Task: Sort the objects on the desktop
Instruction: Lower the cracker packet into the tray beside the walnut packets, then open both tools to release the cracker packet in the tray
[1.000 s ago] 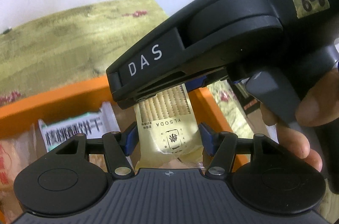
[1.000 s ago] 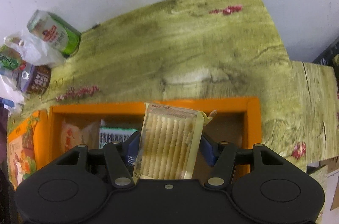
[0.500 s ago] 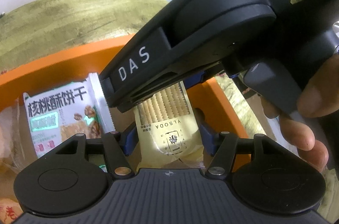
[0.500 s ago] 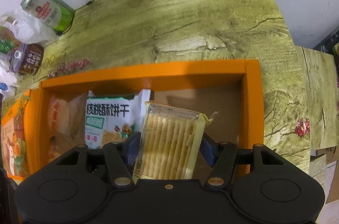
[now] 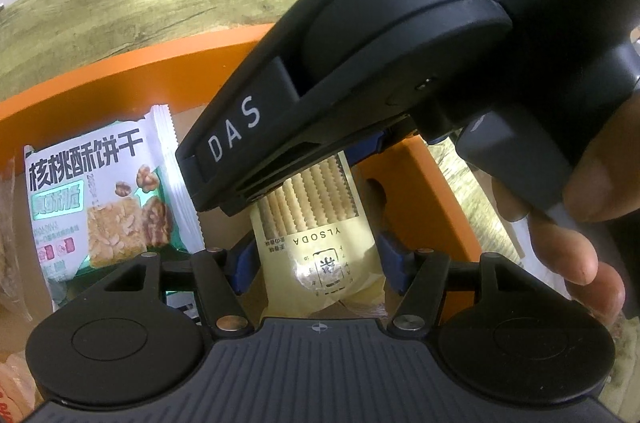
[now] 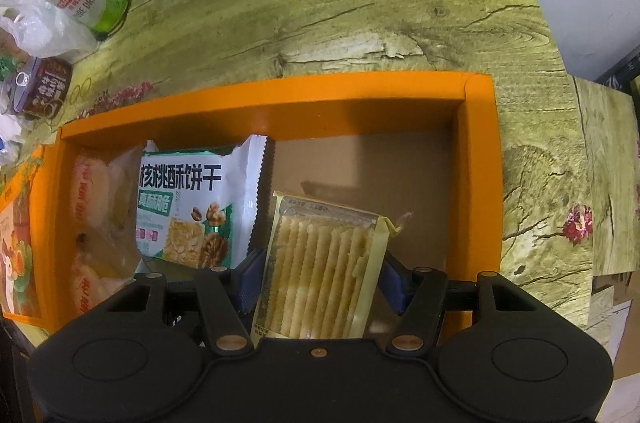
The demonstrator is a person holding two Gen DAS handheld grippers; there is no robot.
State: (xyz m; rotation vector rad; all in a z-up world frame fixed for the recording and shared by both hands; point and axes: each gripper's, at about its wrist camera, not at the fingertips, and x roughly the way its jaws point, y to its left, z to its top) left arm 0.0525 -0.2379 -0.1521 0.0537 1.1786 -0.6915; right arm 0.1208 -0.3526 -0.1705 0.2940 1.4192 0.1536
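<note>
A: What has changed?

B: A second ago only the far rim of the orange box [image 6: 478,159] showed behind the crackers [image 6: 320,267]. Now its brown floor fills the view, so both grippers have come down over it.

A: Who holds the pack?

B: The right gripper [image 6: 320,283] pinches its sides. The left gripper [image 5: 316,259] flanks the lower end; whether its pads press, I can't tell.

A: Where does it go?

B: It hangs inside the box, right of the walnut biscuits [image 6: 188,207], above bare floor. Release looks near.
</note>
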